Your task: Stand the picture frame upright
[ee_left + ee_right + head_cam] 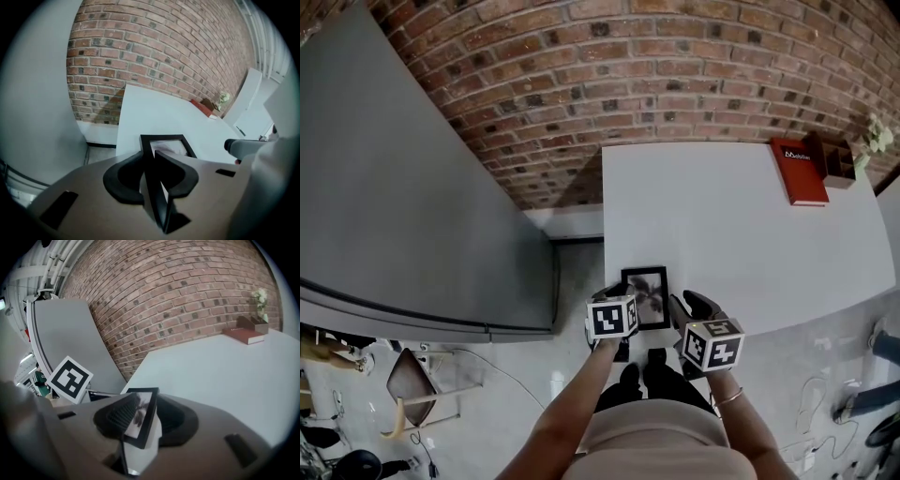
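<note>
Head view: picture frame [645, 295] at near edge of white table [741, 234], flanked by left gripper [614, 300] and right gripper [686, 309]; lower edge hidden behind marker cubes, tilt hard to judge. Left gripper view: jaws pinched on black side rail of picture frame [161, 138]; photo mostly blocked. Right gripper view: jaws clamped across corner of picture frame [139, 420]; photo blurred, bottom cut off by gripper body.

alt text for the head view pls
Seen from above, the left tongs and right tongs hold a small black picture frame at the near edge of a white table before a brick wall. A red book lies at its far right corner.
</note>
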Tool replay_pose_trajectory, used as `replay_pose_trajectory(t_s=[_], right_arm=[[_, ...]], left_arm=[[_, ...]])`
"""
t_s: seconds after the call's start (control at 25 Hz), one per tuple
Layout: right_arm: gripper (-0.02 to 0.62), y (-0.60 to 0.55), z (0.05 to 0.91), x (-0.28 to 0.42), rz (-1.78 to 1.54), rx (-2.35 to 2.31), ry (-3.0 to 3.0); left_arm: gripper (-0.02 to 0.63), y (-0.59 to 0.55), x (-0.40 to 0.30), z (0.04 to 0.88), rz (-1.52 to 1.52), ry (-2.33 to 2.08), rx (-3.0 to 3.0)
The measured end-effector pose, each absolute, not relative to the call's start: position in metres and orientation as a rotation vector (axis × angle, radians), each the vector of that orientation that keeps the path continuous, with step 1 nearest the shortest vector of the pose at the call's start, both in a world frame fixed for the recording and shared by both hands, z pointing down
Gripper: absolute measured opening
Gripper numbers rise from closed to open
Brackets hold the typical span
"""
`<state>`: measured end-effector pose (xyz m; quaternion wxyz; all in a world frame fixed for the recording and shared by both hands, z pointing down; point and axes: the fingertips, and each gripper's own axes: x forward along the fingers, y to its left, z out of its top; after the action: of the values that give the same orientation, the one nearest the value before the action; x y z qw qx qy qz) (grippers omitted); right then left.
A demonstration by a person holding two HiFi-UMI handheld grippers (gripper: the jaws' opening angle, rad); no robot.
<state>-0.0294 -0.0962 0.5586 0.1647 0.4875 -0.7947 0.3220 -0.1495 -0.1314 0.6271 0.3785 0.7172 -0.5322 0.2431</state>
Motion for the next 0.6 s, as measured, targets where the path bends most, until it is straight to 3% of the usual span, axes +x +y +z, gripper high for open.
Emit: replay_pose_trajectory(t_s=[0.6], right_arm=[[0.132, -0.094, 0.599, -0.046, 1.075, 1.236, -2.181]], left_arm=[[0.063, -0.125, -0.157, 0.621, 0.466, -1.435, 1.848]])
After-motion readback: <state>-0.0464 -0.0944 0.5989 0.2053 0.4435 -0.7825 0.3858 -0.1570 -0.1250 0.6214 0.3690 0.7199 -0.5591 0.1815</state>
